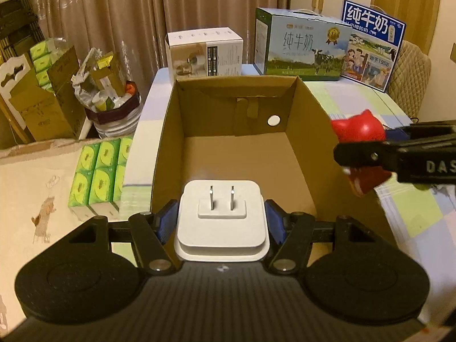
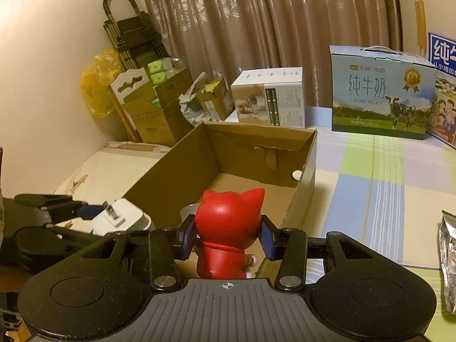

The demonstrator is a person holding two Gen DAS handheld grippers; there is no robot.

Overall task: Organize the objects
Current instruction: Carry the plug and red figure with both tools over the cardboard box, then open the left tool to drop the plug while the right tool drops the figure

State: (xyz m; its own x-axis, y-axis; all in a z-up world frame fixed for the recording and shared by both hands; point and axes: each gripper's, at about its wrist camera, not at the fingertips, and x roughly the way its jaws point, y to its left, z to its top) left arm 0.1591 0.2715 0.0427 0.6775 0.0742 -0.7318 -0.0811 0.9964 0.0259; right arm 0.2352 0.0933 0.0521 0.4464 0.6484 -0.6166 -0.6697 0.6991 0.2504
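Note:
An open brown cardboard box [image 1: 305, 108] stands on the checked tablecloth; its floor is bare. It also shows in the right wrist view [image 2: 306, 159]. My left gripper [image 1: 221, 219] is shut on a white two-prong plug adapter [image 1: 221, 225] and holds it over the box's near edge. The adapter shows at the left of the right wrist view [image 2: 119, 218]. My right gripper [image 2: 228, 235] is shut on a red cat figurine [image 2: 228, 228], held upright above the box's near right corner. The figurine shows at the right in the left wrist view [image 1: 359, 132].
A white appliance carton [image 1: 203, 52] and two milk cartons [image 1: 302, 47] stand behind the box. A silver foil pouch [image 2: 449, 262] lies at the right on the table. Green tissue packs [image 1: 98, 168] and cluttered boxes [image 1: 48, 97] sit left of the table.

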